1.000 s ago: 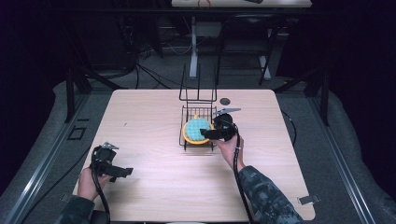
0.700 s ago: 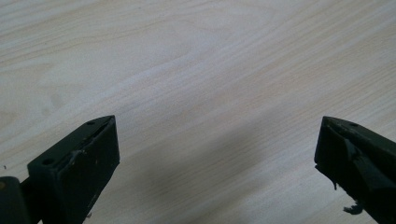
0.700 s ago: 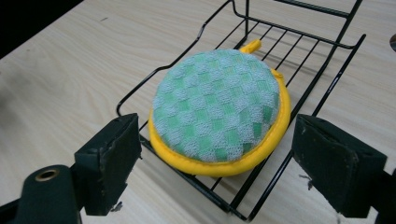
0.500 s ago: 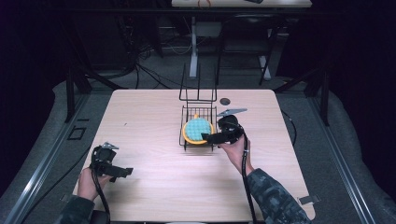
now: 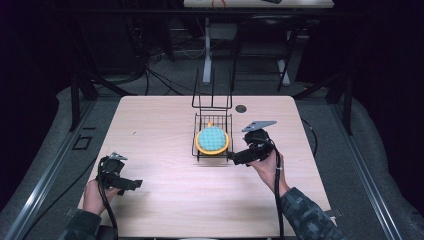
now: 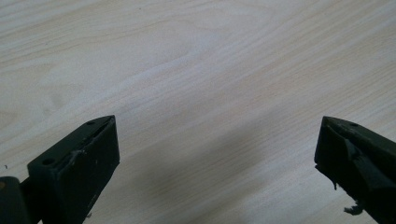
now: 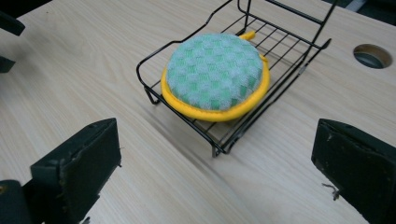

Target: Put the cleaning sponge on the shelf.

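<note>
A round pad (image 5: 212,140) with a green checked top and a yellow rim lies in the tray of a black wire rack (image 5: 212,114) at the table's middle. My right gripper (image 5: 239,158) hovers just right of the rack's near corner and points at it. Its jaws have just been opening and now stand wide with nothing between them. In the right gripper view the pad (image 7: 215,77) rests in the rack (image 7: 275,46) a little beyond my right gripper (image 7: 212,154). My left gripper (image 5: 131,184) sits at the near left, open over bare wood (image 6: 217,135).
The rack's tall wire back (image 5: 212,95) rises at its far side. A round cable hole (image 5: 241,108) lies in the tabletop (image 5: 160,130) behind the rack, also seen as the hole (image 7: 371,55) in the right gripper view. Dark floor and stands surround the table.
My right gripper has drawn back from over the rack toward the near right and risen a little, leaving the pad in the tray. The left hand has stayed put.
</note>
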Action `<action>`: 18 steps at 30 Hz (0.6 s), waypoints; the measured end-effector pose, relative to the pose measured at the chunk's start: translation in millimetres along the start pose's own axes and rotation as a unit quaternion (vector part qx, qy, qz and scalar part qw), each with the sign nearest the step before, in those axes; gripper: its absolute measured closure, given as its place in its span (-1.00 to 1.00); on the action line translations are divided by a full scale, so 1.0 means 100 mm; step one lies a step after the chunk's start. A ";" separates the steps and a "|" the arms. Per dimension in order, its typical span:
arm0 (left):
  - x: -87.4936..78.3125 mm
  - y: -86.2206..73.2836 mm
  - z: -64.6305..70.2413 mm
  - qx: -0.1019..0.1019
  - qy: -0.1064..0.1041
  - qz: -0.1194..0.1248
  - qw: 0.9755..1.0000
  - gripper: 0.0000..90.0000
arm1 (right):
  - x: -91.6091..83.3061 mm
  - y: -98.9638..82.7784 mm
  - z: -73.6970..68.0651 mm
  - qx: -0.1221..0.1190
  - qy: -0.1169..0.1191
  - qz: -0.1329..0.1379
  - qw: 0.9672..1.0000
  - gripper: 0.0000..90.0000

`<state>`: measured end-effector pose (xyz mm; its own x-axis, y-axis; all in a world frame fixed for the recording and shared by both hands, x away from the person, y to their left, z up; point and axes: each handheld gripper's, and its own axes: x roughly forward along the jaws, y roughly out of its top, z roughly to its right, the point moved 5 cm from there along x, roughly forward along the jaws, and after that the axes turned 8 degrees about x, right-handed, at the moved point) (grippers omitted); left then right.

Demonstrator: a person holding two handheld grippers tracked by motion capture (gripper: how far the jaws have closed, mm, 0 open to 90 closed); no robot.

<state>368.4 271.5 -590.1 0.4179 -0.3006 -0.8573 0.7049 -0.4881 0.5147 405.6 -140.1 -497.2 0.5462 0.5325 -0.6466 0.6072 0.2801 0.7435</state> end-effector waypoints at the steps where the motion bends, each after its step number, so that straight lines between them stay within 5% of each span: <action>1: 0.00 0.00 0.00 0.000 0.000 0.000 1.000 -1.00 | -0.07 -0.04 0.02 -0.004 -0.005 0.001 1.000 -0.99; 18: 0.00 -0.01 0.00 0.002 -0.001 -0.001 1.000 -1.00 | -0.63 -0.56 0.38 0.023 -0.060 -0.016 0.998 -1.00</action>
<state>367.9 271.8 -590.8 0.4147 -0.3016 -0.8585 0.7035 -0.4922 0.5127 359.3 -219.1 -504.5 0.5903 0.4236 -0.6871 0.6489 0.2572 0.7160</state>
